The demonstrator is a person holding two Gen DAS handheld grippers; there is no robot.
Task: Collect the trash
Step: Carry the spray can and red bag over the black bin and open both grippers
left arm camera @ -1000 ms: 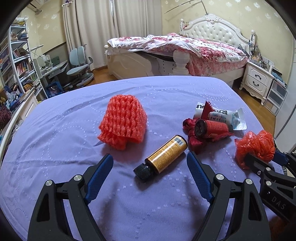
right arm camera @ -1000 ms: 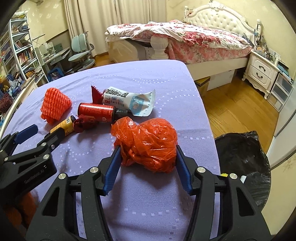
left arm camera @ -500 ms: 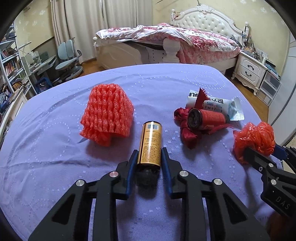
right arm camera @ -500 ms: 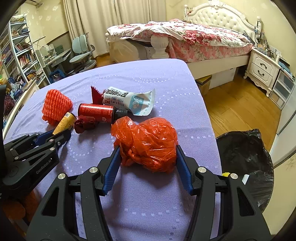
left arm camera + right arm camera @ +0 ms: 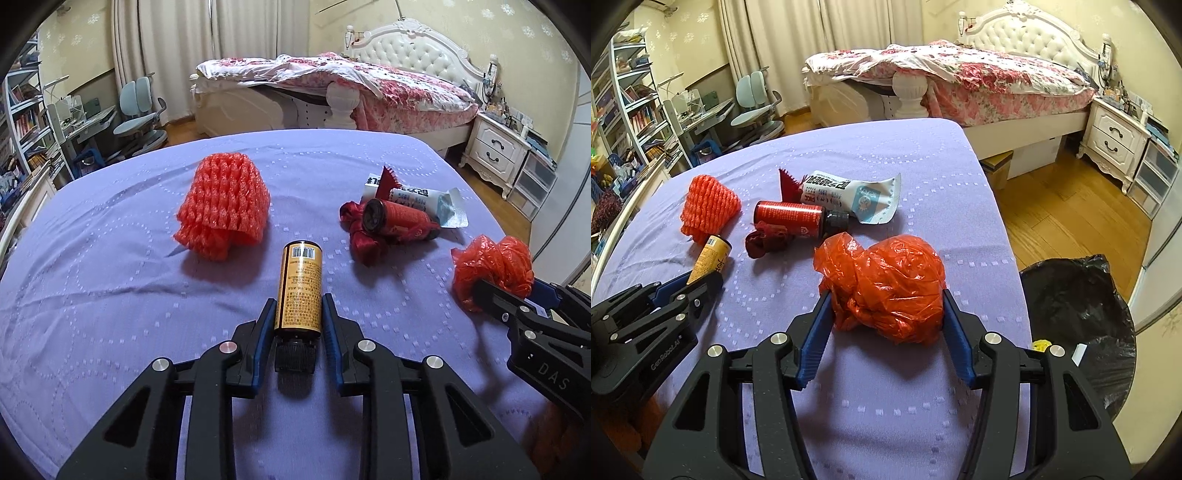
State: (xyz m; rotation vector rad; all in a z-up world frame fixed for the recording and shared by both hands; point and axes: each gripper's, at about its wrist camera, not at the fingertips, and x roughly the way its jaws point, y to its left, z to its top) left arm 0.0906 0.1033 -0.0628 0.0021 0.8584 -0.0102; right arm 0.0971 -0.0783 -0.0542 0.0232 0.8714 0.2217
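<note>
My left gripper (image 5: 299, 304) is shut on an orange-labelled bottle (image 5: 300, 284) with a black cap. The bottle lies lengthwise between the blue pads on the purple tablecloth (image 5: 110, 295). In the right wrist view the same bottle (image 5: 711, 256) sticks out of the left gripper (image 5: 701, 282) at the left. My right gripper (image 5: 886, 295) is shut on a crumpled red plastic bag (image 5: 886, 280), with a pad pressing each side. Loose on the cloth lie a red foam net (image 5: 223, 206), a red can (image 5: 399, 218), a dark red wrap (image 5: 364, 236) and a white wrapper (image 5: 417, 197).
A bin lined with a black bag (image 5: 1078, 302) stands on the wooden floor just past the table's right edge. A bed (image 5: 960, 74), a nightstand (image 5: 1115, 144), a desk with chairs (image 5: 753, 99) and bookshelves (image 5: 624, 110) fill the room behind.
The left gripper went from wide open to shut on the bottle. The bottle turned from lying slantwise to lying straight along the fingers. The right gripper and the red bag kept still.
</note>
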